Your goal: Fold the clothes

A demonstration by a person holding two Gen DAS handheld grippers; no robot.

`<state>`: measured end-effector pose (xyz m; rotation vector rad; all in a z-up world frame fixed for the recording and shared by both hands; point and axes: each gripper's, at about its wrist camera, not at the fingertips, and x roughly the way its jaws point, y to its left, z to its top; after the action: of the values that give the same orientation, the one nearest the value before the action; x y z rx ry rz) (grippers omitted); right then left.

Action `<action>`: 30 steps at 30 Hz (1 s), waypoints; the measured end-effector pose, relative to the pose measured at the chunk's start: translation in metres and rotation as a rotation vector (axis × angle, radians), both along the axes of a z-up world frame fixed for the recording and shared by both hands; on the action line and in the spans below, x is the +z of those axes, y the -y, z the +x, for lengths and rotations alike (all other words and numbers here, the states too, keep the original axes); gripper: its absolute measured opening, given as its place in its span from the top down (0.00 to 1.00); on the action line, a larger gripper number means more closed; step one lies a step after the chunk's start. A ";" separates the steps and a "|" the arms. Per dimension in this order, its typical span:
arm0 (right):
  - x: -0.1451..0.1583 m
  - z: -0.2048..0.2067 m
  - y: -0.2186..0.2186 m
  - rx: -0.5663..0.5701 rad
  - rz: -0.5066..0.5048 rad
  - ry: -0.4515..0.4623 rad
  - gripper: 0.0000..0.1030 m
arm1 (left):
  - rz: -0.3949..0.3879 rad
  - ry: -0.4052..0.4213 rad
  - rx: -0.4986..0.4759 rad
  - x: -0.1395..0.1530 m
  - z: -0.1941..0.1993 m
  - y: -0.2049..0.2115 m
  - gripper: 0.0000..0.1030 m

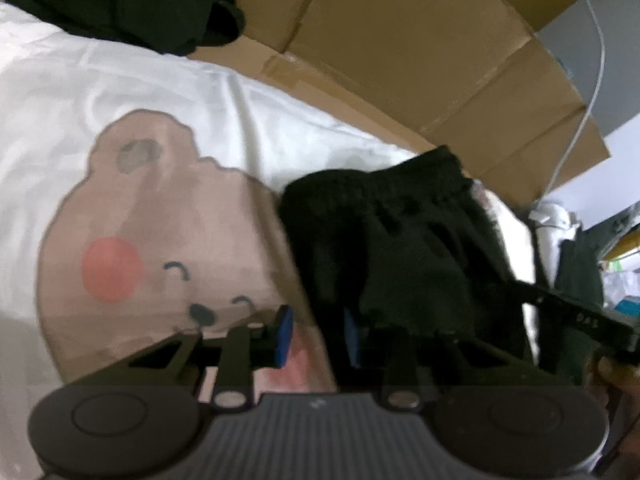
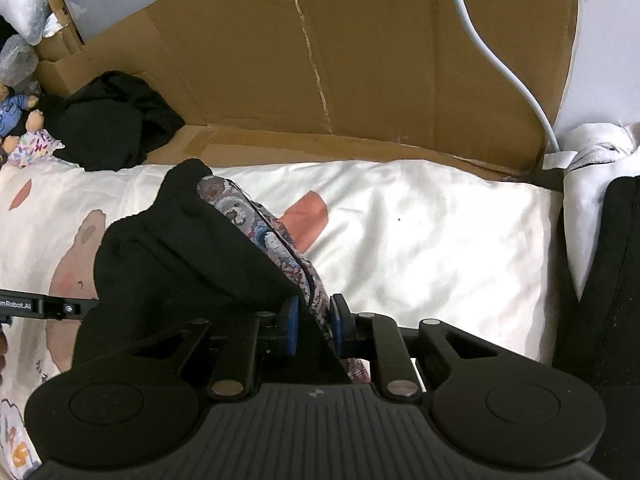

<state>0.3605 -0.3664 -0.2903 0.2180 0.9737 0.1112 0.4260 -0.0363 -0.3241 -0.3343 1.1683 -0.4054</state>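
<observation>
Only the right wrist view shows the patterned grey-and-maroon lining (image 2: 264,236) inside the black knitted garment with a ribbed band (image 2: 180,252); the left wrist view shows just its dark outside (image 1: 400,248), blurred. The right gripper (image 2: 314,324) has its blue-padded jaws narrowed onto the garment's edge at lower centre, and the cloth runs from there toward the upper left of the frame, over the white bear-print bedsheet (image 2: 420,220). The left gripper (image 1: 318,334) stands with jaws wide, one pad against the garment's lower edge. Brown cardboard (image 1: 400,40) fills the top.
</observation>
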 end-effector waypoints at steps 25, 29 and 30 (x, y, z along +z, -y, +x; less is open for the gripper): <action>0.000 -0.011 0.012 -0.050 -0.181 -0.051 0.83 | 0.215 0.068 -0.003 0.036 0.019 -0.019 0.96; 0.011 -0.015 0.023 -0.081 -0.152 -0.035 0.82 | 0.140 0.055 0.034 0.038 0.016 -0.035 0.85; 0.014 -0.015 0.023 -0.080 -0.139 -0.021 0.81 | 0.133 0.054 0.036 0.038 0.015 -0.037 0.79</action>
<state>0.3457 -0.3894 -0.2765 0.1298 0.9886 -0.0323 0.4409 0.0004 -0.2862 -0.2268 1.1290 -0.3016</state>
